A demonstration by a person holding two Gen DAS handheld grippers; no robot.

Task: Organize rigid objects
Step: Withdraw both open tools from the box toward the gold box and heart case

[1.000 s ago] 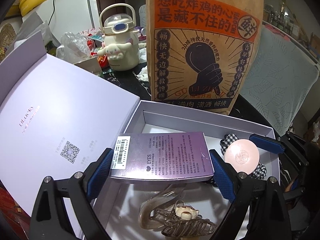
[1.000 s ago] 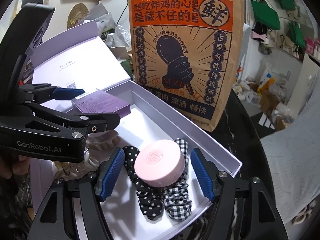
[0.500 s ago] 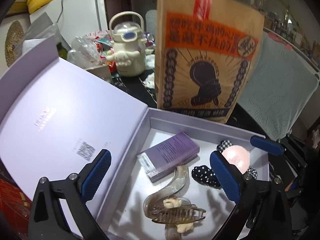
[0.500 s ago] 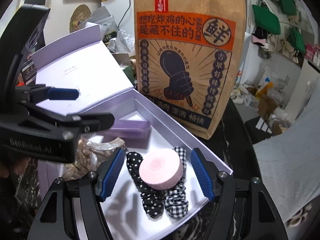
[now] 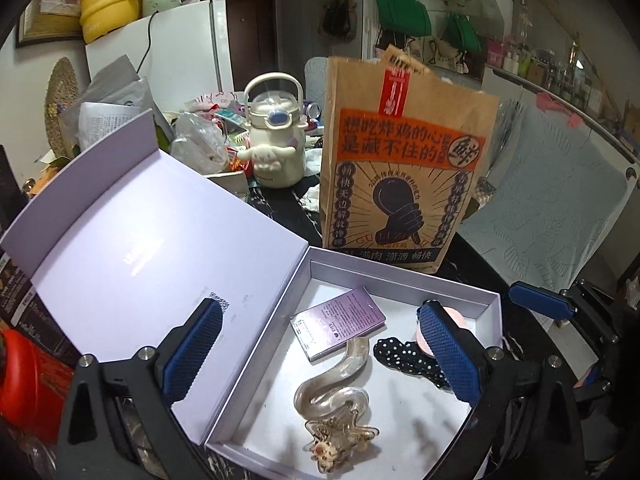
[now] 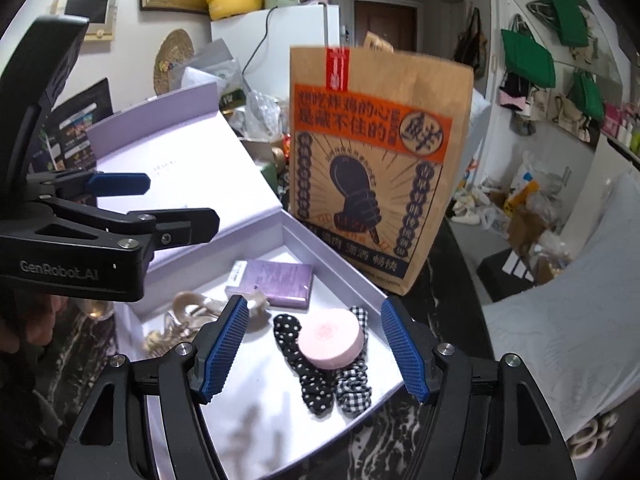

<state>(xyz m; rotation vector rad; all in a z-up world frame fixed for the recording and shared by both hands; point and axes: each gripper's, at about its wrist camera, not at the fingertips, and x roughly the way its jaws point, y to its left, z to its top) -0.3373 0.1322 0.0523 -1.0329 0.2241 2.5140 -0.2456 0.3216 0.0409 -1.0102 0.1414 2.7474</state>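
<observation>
Both tools hang above an open box, nothing clamped in either. On the left tool [image 5: 320,356] the jaws have just been opening; they stand wide apart and empty. The right tool [image 6: 316,350] has its jaws apart too, their blue pads clear of everything below.

Inside the box [image 5: 404,276], which is pale lilac with a low wall and a white floor, lie five things. A small purple carton [image 5: 340,320] rests flat near the back, at an angle to the walls, with small print and a white label at one end. Just in front of it lies a clear, wavy hair clip [image 5: 334,384], one end touching the carton. Nearer the front edge sits a clear claw clip [image 5: 340,440] with a small cream figure on it. Toward the right side lie two scrunchies side by side, one black with white dots [image 6: 304,360], one in black-and-white check [image 6: 354,384]. A round pink disc [image 6: 330,338] sits on top of both.

The box's lid [image 5: 132,256] lies open to the left, hinged along the box's left wall, its inside plain lilac with a few small printed marks.

Behind the box a tall brown paper bag [image 5: 400,176] stands upright on the dark worktop [image 6: 440,272], printed in orange and navy. A cream kettle-shaped bottle [image 5: 276,140] stands further back among clutter.
</observation>
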